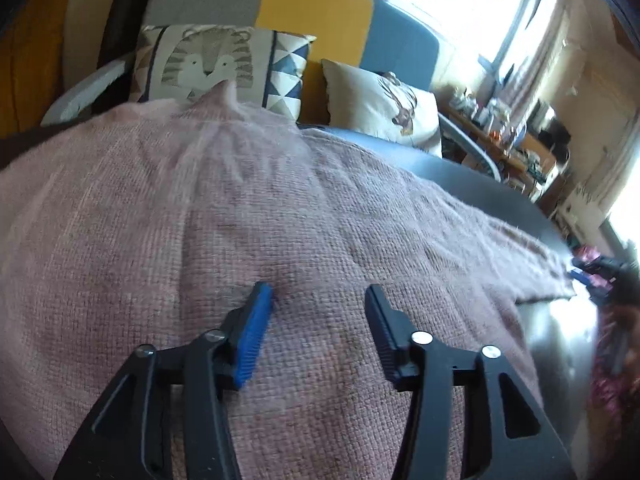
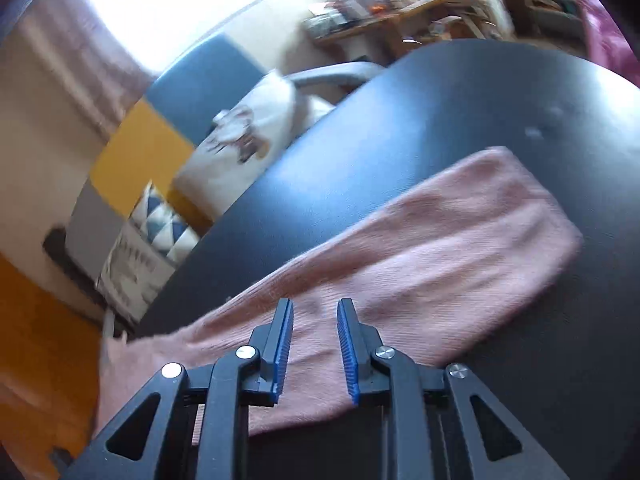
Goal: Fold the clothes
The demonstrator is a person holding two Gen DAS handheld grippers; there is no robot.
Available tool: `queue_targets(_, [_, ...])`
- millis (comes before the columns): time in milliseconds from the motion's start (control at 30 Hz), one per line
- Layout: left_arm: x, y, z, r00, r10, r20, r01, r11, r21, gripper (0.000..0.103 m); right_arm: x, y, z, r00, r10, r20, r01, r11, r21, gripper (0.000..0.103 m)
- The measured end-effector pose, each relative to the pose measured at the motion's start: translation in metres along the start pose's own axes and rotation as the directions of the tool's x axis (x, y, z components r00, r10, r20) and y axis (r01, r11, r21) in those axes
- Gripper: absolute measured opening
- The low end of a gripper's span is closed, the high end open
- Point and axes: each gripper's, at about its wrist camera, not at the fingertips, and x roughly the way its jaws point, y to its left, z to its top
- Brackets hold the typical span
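A pink knitted sweater (image 1: pixel 248 216) lies spread over the dark round table (image 1: pixel 472 184). My left gripper (image 1: pixel 318 294) is open and empty just above the sweater's body, jaws wide apart. One sleeve (image 2: pixel 440 236) stretches out across the dark table (image 2: pixel 480 92) in the right wrist view. My right gripper (image 2: pixel 314 308) is open with a narrower gap, hovering over the sleeve near where it meets the body; nothing is between its jaws. The right gripper also shows small at the sleeve's end in the left wrist view (image 1: pixel 592 272).
A sofa with grey, yellow and blue panels (image 1: pixel 320 12) stands behind the table, with a lion cushion (image 1: pixel 216 64) and a deer cushion (image 1: pixel 384 104). A cluttered wooden desk (image 1: pixel 504 136) sits by the bright window. The table's edge (image 2: pixel 600 68) curves at the far right.
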Motion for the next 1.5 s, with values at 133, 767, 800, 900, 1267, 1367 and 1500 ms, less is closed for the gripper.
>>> queue_targets(133, [0.002, -0.004, 0.001, 1.0, 0.021, -0.004, -0.021, 0.999, 0.039, 0.061, -0.029, -0.036, 0.011, 0.992, -0.128, -0.012, 0.128, 0.99, 0.05, 0.026])
queue_targets(767, [0.003, -0.007, -0.001, 1.0, 0.025, -0.002, -0.025, 0.998, 0.062, 0.066, -0.006, -0.096, 0.026, 0.994, -0.11, 0.023, 0.095, 0.93, 0.356, 0.021])
queue_targets(800, [0.003, -0.008, -0.001, 1.0, 0.023, -0.002, -0.023, 0.998, 0.064, 0.068, -0.006, -0.094, 0.025, 0.991, -0.129, 0.025, 0.113, 0.933, 0.343, 0.011])
queue_targets(900, [0.004, -0.009, -0.002, 1.0, 0.021, -0.003, -0.02, 0.997, 0.071, 0.07, -0.008, -0.092, 0.025, 0.995, -0.088, 0.048, 0.064, 0.929, 0.364, 0.006])
queue_targets(1267, [0.004, -0.007, 0.0, 0.999, -0.029, -0.013, 0.03, 0.998, 0.057, 0.078, -0.046, 0.05, 0.039, 0.977, 0.18, 0.114, -0.196, 0.969, 0.152, 0.006])
queue_targets(1367, [0.002, -0.008, 0.003, 0.999, -0.034, -0.03, 0.035, 0.998, 0.057, 0.079, -0.05, 0.11, 0.039, 0.959, 0.272, 0.074, -0.277, 0.958, 0.073, 0.006])
queue_targets(1500, [-0.009, -0.005, 0.007, 0.997, -0.043, -0.069, 0.048, 0.997, 0.061, 0.079, -0.042, 0.182, 0.023, 0.932, 0.363, -0.004, -0.363, 0.932, 0.005, 0.006])
